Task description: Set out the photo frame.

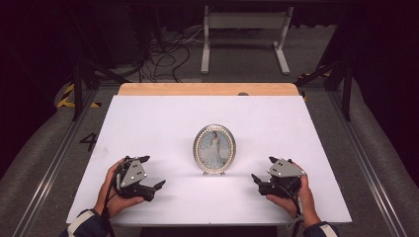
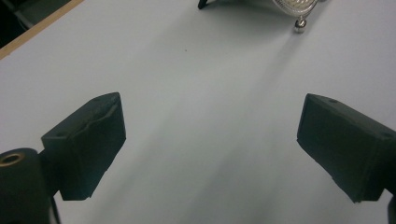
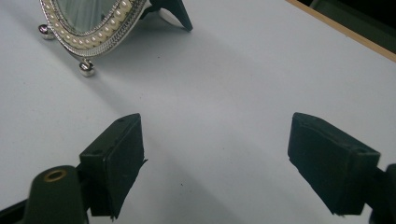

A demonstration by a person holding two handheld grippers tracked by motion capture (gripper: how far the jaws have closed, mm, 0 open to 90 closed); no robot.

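**White sheet, silver frame, black jaws**

The table (image 1: 148, 89) is showing a light wood edge beyond its white sheet (image 1: 163, 123). The oval photo frame (image 1: 214, 148) is gleaming silver — a ring of cream pearl beads is running around it — with a pale figure pictured inside. Both grippers, left (image 1: 154, 173) and right (image 1: 263, 170), are showing black, topped by grey plates. A sleeve (image 1: 83, 224) is showing navy-and-white stripes.

Your left gripper (image 1: 152, 172) and right gripper (image 1: 263, 169) are both black, each topped with a grey three-cornered plate dotted with small dark screws. A thin black cable trails from each back along your wrist. Your sleeves (image 1: 81, 223) are striped dark blue and white at the cuffs. Up close, the blocky black fingertips (image 2: 88, 142) look matte, with a brass-coloured ring beside one
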